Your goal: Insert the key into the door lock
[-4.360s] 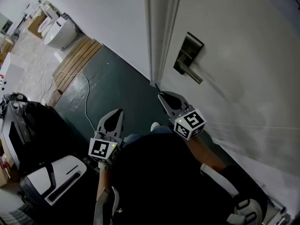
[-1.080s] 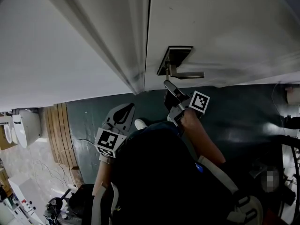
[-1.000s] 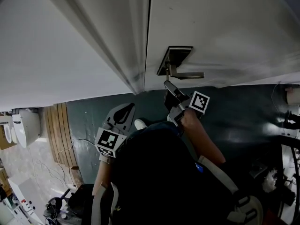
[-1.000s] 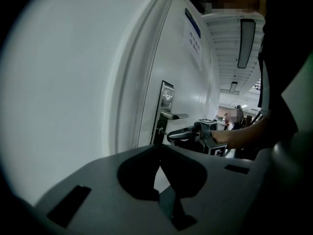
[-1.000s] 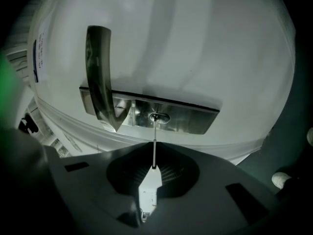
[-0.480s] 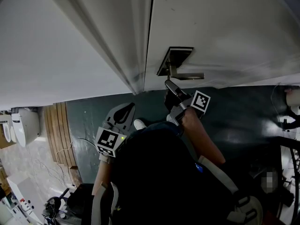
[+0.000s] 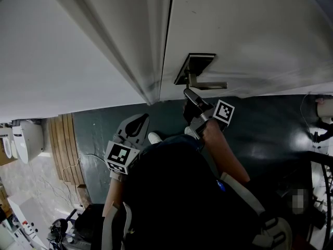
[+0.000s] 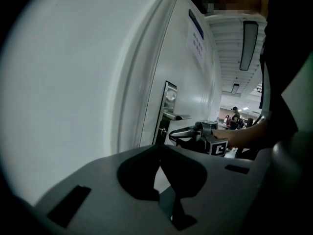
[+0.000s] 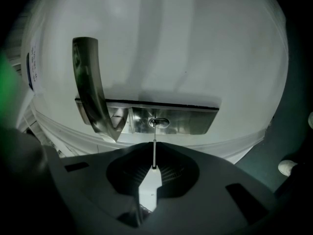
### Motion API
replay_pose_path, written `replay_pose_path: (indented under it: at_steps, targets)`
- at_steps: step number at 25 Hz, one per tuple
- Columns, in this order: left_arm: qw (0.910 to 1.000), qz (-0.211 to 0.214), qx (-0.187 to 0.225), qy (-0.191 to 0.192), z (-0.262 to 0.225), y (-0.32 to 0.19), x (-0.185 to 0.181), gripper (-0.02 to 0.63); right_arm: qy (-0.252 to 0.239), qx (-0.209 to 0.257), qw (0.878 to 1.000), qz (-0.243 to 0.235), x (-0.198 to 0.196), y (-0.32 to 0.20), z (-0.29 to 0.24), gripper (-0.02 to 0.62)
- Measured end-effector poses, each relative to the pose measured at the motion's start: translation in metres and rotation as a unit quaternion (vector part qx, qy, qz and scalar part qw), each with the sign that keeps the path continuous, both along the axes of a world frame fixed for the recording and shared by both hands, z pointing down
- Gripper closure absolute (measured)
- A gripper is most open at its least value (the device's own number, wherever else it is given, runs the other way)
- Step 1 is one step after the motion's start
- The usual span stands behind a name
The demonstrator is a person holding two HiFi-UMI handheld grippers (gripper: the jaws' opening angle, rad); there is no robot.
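Probably light, stiff, slippery: right gripper (image 9: 153, 170) pinches key (image 9: 154, 151) by its near end; left gripper (image 8: 159, 153) pressed together, empty.

Head cam: high up, faces steeply down the door (image 7: 250, 30) to the floor (image 7: 104, 124); mid-range.
L gripper cam: low, beside door, looks along its face; farthest off.
R gripper cam: close, square-on to lock plate (image 9: 188, 121).
Shared, all 3: lock plate, lever (image 9: 89, 77).
Head + L only: right gripper (image 7: 186, 91).

Gripper views dim w/ dark fisheye vignette at edges; door (image 7: 250, 25) evenly lit, glare on floor (image 7: 306, 139) at right.
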State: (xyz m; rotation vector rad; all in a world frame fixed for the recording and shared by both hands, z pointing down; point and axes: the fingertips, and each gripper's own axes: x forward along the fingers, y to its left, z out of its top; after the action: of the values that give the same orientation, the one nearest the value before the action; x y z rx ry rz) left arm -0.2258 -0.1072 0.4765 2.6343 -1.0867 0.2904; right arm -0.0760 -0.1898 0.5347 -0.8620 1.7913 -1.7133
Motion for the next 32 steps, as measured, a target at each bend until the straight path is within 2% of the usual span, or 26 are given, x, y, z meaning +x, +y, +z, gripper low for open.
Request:
replay_pose_path:
  at_steps: [11, 19, 32]
  targets:
    - [1.0, 0.0, -0.001, 0.0, 0.001, -0.003, 0.001, 0.598, -0.008, -0.012, 1.0, -0.012, 0.003, -0.003, -0.002, 0.563]
    - [1.0, -0.001, -0.002, -0.001, 0.0, -0.004, 0.001, 0.598, 0.0, -0.014, 1.0, 0.003, 0.008, -0.011, -0.002, 0.563]
    - [0.9999, -0.008, -0.006, -0.003, 0.002, -0.003, -0.002, 0.598, 0.004, 0.012, 1.0, 0.011, 0.006, -0.024, -0.004, 0.563]
